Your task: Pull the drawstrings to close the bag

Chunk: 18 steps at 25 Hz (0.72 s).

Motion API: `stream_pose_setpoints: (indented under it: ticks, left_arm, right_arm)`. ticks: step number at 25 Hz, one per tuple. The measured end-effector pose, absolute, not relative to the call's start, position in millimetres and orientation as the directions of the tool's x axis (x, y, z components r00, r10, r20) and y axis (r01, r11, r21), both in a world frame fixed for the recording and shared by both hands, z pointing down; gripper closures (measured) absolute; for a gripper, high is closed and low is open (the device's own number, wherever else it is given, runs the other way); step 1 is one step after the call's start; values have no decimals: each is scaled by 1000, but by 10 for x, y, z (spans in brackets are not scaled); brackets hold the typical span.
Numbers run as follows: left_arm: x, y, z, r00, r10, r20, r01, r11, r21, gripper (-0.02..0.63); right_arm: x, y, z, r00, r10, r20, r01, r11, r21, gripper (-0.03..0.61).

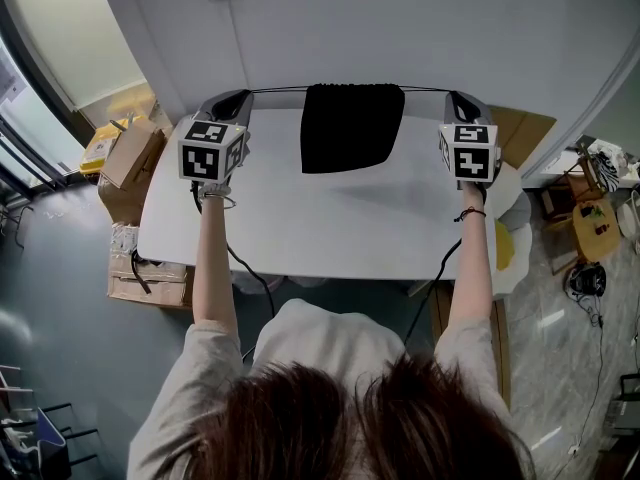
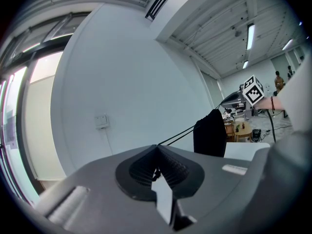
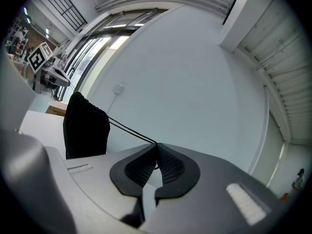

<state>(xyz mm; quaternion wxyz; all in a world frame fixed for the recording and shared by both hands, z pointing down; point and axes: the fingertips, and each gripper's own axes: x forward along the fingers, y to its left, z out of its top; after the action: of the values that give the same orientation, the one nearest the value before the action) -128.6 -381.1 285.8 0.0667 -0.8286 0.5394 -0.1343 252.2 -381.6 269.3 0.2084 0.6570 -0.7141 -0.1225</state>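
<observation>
Open room is offered by the white table in front of the black bag and on either side of it, where the top is left bare. The far middle is blocked by the bag itself. The far edge is crossed by the drawstrings, stretched tight from the bag's top to the left gripper and the right gripper, each clamped on its end. Little room is left behind by the wall. The floor at the left is crowded by cardboard boxes, and the near edge is crossed by hanging cables.
</observation>
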Motion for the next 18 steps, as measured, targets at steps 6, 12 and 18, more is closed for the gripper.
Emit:
stream_pose_setpoints:
  ticks: [6,12,18]
  left_arm:
    - [-1310,-3817,2863,378,-914,149,-880,-405,-250,612]
    - [-1329,-3810,2852,375,-916,142,-884,-400,-244,612]
    - [-1352,-3815,2833,369,-920,134,-889,-392,-237,612]
  right_arm:
    - [2550,-3826,2696,-35,-991,128,-891,89,445,561]
    - [2564,-3809,2689,-25,-993,120,-897,75,436,561]
    - [2578,-3806,2681,-15,-994,112,-903,62,424,561]
